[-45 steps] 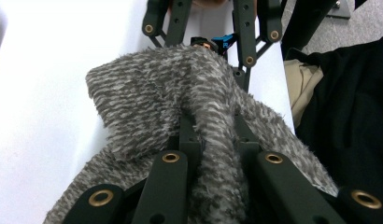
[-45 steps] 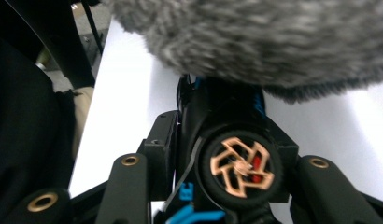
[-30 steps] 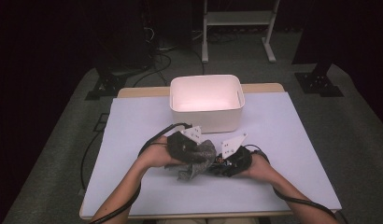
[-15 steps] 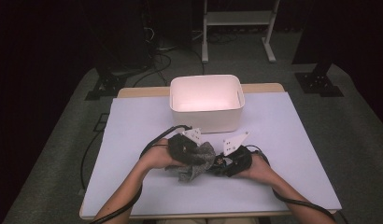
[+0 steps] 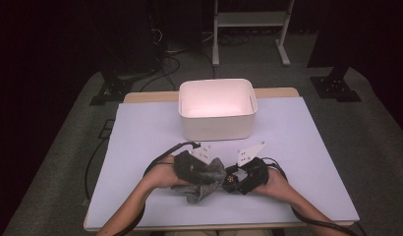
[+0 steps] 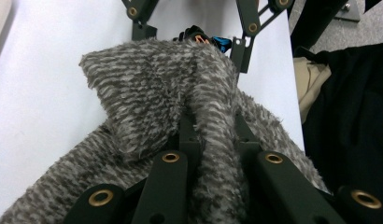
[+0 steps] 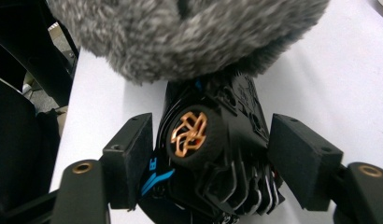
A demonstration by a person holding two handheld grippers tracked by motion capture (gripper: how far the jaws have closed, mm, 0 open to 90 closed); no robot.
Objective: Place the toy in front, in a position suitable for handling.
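Grey fuzzy cloth [image 5: 202, 177] bunched on the counter [image 5: 140, 147], near its front edge, pinched in the left gripper [image 5: 192, 164].
Left jaws clamped tight on a fold of cloth; right gripper [image 5: 241, 179] just beside it, jaws lately opening, now parted around a black toy car [image 7: 213, 149] with orange wheel, pads clear of its sides. White bin [image 5: 216, 109] farther back, well apart.

Left gripper [image 5: 209, 169] is clamping shut, pointing right; right gripper [image 5: 232, 181] is facing it, jaws just opening, pads apart.
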